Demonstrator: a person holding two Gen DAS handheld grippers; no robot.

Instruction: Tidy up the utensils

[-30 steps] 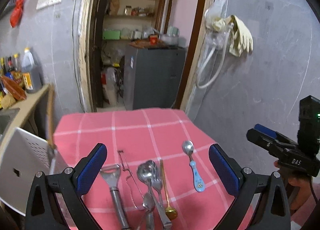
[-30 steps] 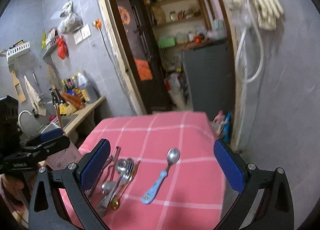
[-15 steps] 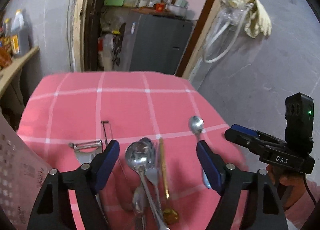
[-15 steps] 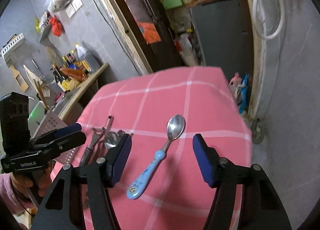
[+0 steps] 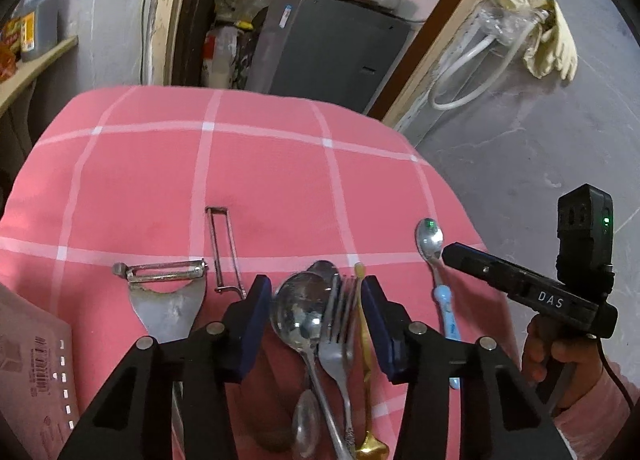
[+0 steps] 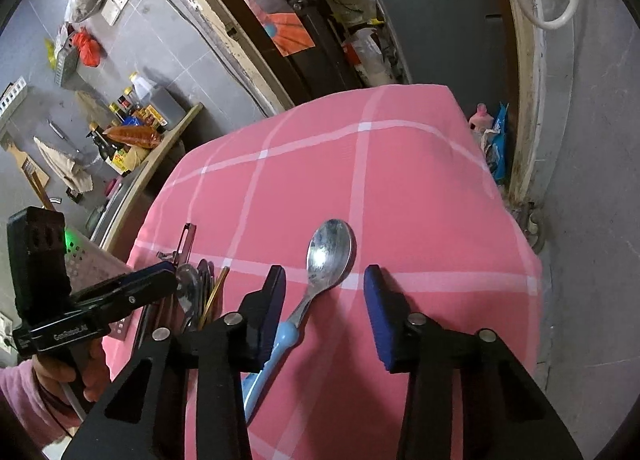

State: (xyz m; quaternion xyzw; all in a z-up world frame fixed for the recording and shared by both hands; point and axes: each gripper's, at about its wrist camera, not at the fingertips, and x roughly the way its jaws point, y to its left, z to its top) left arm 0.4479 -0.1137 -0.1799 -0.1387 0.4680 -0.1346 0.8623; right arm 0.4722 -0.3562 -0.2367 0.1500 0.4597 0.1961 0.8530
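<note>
While the left gripper point(image 5: 316, 300) closes around the fork point(image 5: 340, 324) without touching, only the right view shows the right gripper point(image 6: 324, 296) closing over the blue-handled spoon point(image 6: 316, 280), nothing gripped.

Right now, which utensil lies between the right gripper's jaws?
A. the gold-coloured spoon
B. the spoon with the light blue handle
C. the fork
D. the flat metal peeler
B: in the right wrist view the blue-handled spoon lies alone on the pink cloth between the closing jaws of the right gripper, its handle running beside one pad; the other utensils lie in a cluster by the left gripper.
</note>
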